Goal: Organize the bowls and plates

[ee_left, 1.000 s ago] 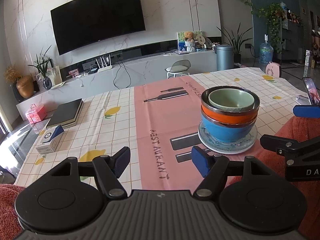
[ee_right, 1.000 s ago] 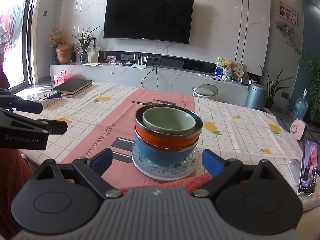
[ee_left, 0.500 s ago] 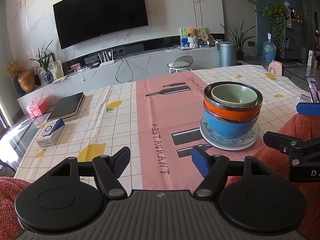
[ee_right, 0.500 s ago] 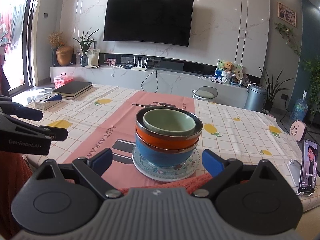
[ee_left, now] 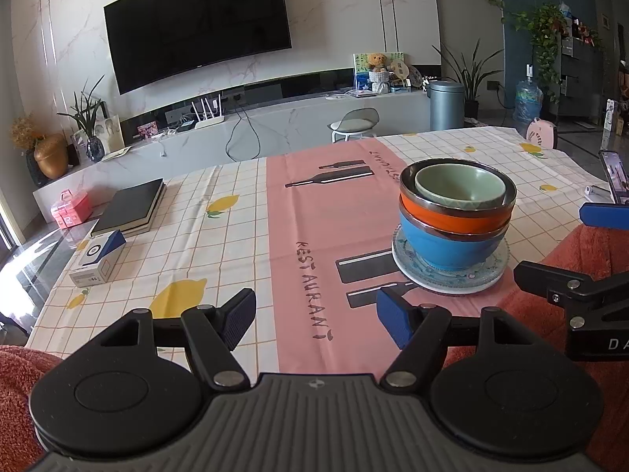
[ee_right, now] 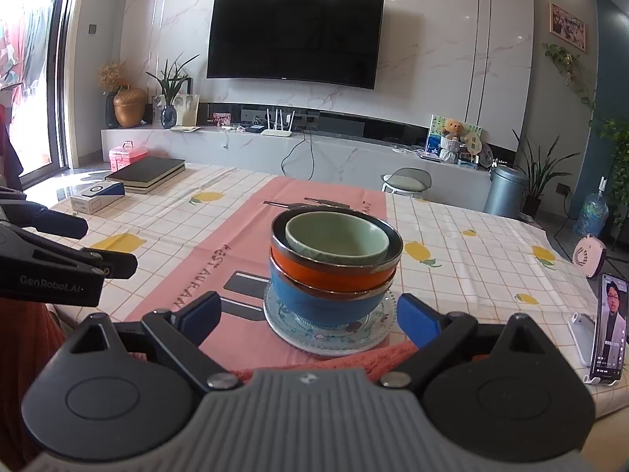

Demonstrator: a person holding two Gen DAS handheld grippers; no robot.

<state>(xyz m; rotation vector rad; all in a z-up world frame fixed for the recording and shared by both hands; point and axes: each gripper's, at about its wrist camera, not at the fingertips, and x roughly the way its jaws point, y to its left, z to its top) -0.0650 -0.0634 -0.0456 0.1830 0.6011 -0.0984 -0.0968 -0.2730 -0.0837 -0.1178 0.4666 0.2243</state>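
- A green bowl (ee_right: 336, 239) sits nested in an orange bowl (ee_right: 334, 271), which sits in a blue bowl (ee_right: 322, 303); the stack stands on a patterned glass plate (ee_right: 289, 332) on the tablecloth's pink strip (ee_right: 243, 228).
- The right gripper (ee_right: 308, 312) has its jaws spread wide and holds nothing; the stack is straight ahead of it, just past the fingertips.
- The left gripper (ee_left: 314, 316) is also wide open and empty; the stack (ee_left: 456, 212) stands ahead of it and off to its right, apart from its blue pads (ee_left: 389, 314).
- Only the right wrist view shows the phone (ee_right: 608, 324) face-on, propped beyond that gripper's right finger with a man on its screen; the left wrist view catches just its edge.
- The left wrist view shows the small blue and white box (ee_left: 98, 259) and the black book (ee_left: 131, 206) more closely, ahead to that gripper's left.
- "RESTAURANT" (ee_left: 312, 289) is printed along the pink strip.
- "GenRobot.AI" (ee_right: 51, 281) reads on the left gripper's body in the right wrist view; in the left wrist view the other gripper's body shows only "DA".
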